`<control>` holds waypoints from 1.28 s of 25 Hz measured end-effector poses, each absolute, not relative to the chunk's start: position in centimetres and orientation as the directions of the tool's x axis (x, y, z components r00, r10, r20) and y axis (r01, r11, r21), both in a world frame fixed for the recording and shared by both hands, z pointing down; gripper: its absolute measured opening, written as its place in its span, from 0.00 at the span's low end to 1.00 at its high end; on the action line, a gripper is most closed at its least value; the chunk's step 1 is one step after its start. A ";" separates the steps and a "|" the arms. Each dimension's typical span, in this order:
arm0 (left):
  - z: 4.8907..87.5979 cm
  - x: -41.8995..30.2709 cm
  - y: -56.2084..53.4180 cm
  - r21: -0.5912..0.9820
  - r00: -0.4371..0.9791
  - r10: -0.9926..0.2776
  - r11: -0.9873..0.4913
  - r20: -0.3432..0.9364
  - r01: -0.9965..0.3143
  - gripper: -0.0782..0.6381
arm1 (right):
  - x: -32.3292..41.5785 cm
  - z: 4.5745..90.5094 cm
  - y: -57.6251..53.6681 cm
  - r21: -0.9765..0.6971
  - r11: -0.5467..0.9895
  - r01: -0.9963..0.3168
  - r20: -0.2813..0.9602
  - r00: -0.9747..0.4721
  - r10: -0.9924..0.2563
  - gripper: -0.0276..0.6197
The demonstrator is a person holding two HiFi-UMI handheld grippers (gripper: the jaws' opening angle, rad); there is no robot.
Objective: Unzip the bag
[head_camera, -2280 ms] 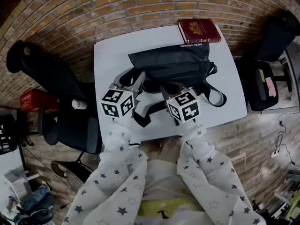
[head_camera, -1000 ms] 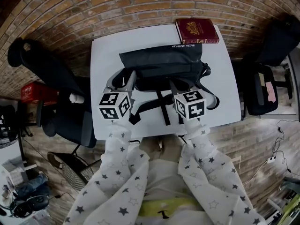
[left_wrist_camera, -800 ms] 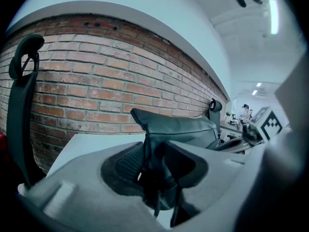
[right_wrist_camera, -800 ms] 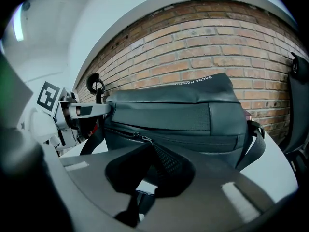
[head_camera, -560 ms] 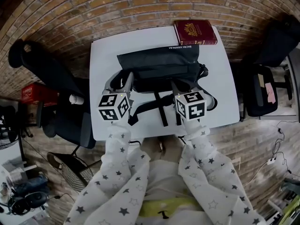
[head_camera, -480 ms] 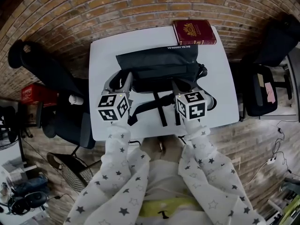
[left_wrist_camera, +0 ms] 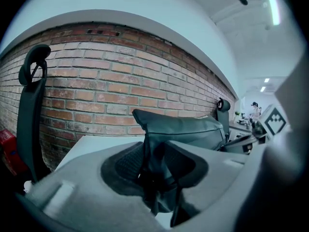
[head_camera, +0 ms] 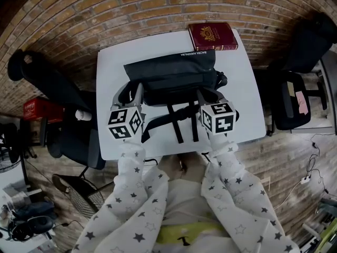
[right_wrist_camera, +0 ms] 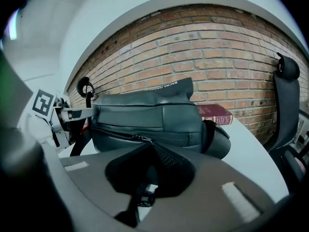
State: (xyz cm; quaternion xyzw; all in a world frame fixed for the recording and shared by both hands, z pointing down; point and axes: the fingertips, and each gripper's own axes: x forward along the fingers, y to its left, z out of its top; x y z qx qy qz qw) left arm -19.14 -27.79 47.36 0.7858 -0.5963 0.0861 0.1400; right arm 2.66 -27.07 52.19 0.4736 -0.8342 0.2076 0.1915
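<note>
A black bag (head_camera: 171, 73) lies on the white table (head_camera: 110, 67), its straps (head_camera: 179, 121) trailing towards me. My left gripper (head_camera: 135, 91) is at the bag's left end. In the left gripper view its jaws (left_wrist_camera: 154, 151) are shut on the bunched fabric of that end of the bag (left_wrist_camera: 183, 127). My right gripper (head_camera: 204, 95) sits at the front of the bag, near its right end. In the right gripper view its jaws (right_wrist_camera: 150, 146) are nearly together, pinching the zipper pull (right_wrist_camera: 139, 138) on the bag's (right_wrist_camera: 145, 112) front zip line.
A dark red book (head_camera: 212, 36) lies at the table's back edge, right behind the bag, by the brick wall. Black office chairs stand to the left (head_camera: 47, 88) and right (head_camera: 295, 96) of the table. A red box (head_camera: 38, 109) sits on the floor at left.
My right gripper has slid to the right along the bag's front, from near its middle towards its right end. The left gripper has kept its hold on the left end.
</note>
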 end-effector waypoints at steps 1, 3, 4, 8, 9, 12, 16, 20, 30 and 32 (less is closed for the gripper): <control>47.3 -19.2 -27.8 0.116 0.270 -0.914 -0.246 0.301 -0.962 0.30 | 3.0 52.2 -27.1 -0.166 0.461 -0.872 0.515 -0.475 -0.713 0.07; 47.3 -19.2 -27.8 0.114 0.262 -0.918 -0.238 0.299 -0.965 0.30 | 3.5 52.2 -27.2 -0.166 0.454 -0.875 0.514 -0.470 -0.718 0.07; 47.3 -19.2 -27.7 0.113 0.258 -0.919 -0.234 0.298 -0.966 0.30 | 3.8 52.2 -27.2 -0.164 0.451 -0.877 0.513 -0.466 -0.720 0.07; 47.3 -19.3 -27.8 0.113 0.244 -0.924 -0.220 0.293 -0.969 0.30 | 4.8 52.1 -27.3 -0.164 0.429 -0.888 0.510 -0.448 -0.734 0.07; 47.2 -19.3 -27.8 0.114 0.241 -0.925 -0.216 0.293 -0.970 0.30 | 5.1 52.0 -27.4 -0.164 0.422 -0.892 0.510 -0.443 -0.737 0.07; 47.2 -19.4 -27.8 0.113 0.232 -0.928 -0.207 0.292 -0.972 0.30 | 5.9 51.9 -27.4 -0.163 0.407 -0.899 0.511 -0.429 -0.745 0.07; 47.2 -19.4 -27.7 0.111 0.226 -0.929 -0.201 0.293 -0.973 0.30 | 6.9 51.9 -27.4 -0.164 0.385 -0.908 0.510 -0.412 -0.755 0.07; 47.3 -19.6 -27.7 0.110 0.220 -0.930 -0.195 0.295 -0.975 0.30 | 7.4 51.9 -27.5 -0.162 0.376 -0.912 0.508 -0.404 -0.760 0.07; 47.2 -19.5 -27.7 0.108 0.212 -0.932 -0.188 0.294 -0.976 0.30 | 9.2 51.9 -27.7 -0.167 0.325 -0.931 0.508 -0.364 -0.781 0.07; 47.3 -19.5 -27.7 0.108 0.211 -0.932 -0.187 0.294 -0.976 0.30 | 9.7 51.9 -27.7 -0.166 0.314 -0.935 0.510 -0.354 -0.784 0.07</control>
